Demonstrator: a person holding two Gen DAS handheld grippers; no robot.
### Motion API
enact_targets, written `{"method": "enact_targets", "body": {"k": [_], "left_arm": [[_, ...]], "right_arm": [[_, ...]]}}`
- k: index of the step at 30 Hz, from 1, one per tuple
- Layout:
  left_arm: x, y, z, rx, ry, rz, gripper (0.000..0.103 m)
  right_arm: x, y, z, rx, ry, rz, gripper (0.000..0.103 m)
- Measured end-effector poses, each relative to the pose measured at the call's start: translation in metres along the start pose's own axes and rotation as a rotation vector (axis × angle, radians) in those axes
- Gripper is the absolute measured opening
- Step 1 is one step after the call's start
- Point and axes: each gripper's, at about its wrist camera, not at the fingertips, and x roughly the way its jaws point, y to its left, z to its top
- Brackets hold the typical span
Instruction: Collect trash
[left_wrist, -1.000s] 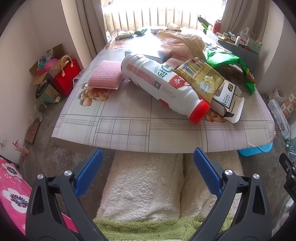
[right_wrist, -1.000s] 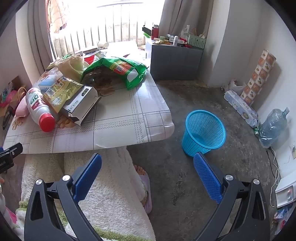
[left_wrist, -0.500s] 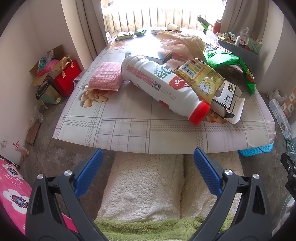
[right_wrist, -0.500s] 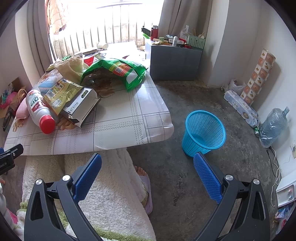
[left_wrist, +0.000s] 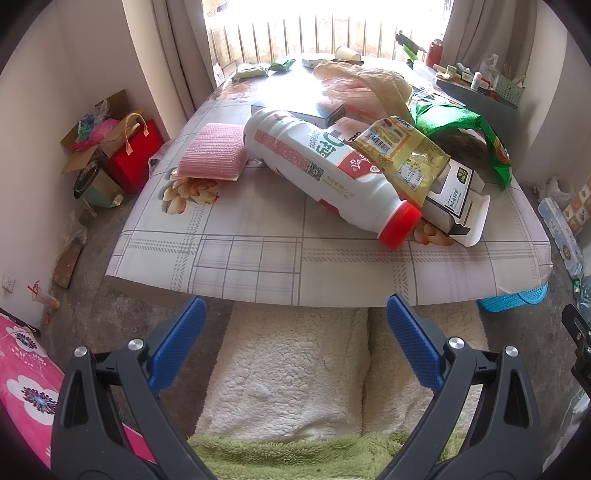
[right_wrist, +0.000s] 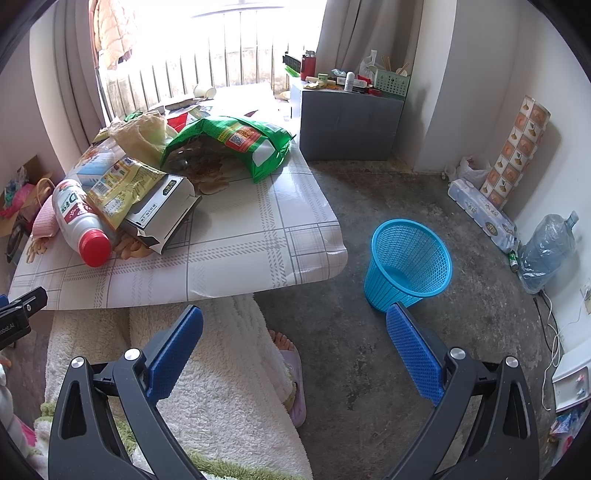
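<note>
A white bottle with a red cap (left_wrist: 332, 173) (right_wrist: 79, 221) lies on its side on the low table (left_wrist: 258, 254) (right_wrist: 258, 229). A yellow wrapper (left_wrist: 404, 157) (right_wrist: 122, 188) rests on it and on an open white carton (left_wrist: 456, 199) (right_wrist: 162, 214). Behind them lie a green snack bag (left_wrist: 469, 125) (right_wrist: 236, 142) and a crumpled tan bag (left_wrist: 373, 81). A blue mesh bin (right_wrist: 408, 260) stands on the floor right of the table. My left gripper (left_wrist: 295, 332) is open, short of the table's near edge. My right gripper (right_wrist: 295, 332) is open above the floor near the bin.
A pink sponge (left_wrist: 212, 157) lies at the table's left. A person's legs in fleece (left_wrist: 291, 365) and a slippered foot (right_wrist: 291, 373) are under both grippers. A grey cabinet (right_wrist: 347, 125), a water jug (right_wrist: 546, 251) and a red bag (left_wrist: 135, 162) stand around.
Both views shifted only slightly; the table's items sit a little higher in the left wrist view. Both grippers stay open and hold nothing.
</note>
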Motion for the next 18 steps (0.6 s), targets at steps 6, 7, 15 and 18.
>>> {"method": "enact_targets", "body": {"k": [6,7,15,18], "left_arm": [[0.0,0.0,0.0,0.0,-0.001,0.001,0.094],[-0.0002,0.0005,0.0004,0.0,-0.001,0.001,0.094],[0.0001,0.0038,0.002,-0.001,-0.002,0.003,0.094],[0.0004,0.0065,0.0029,-0.001,-0.004,0.006,0.094]], "right_arm": [[0.0001,0.0002,0.0,0.003,-0.001,0.004,0.097],[0.0001,0.0005,0.0001,0.003,-0.001,0.005,0.097],[0.0,0.0003,-0.0003,0.003,-0.002,0.004,0.097],[0.0,0.0001,-0.0002,0.003,-0.002,0.005,0.097]]}}
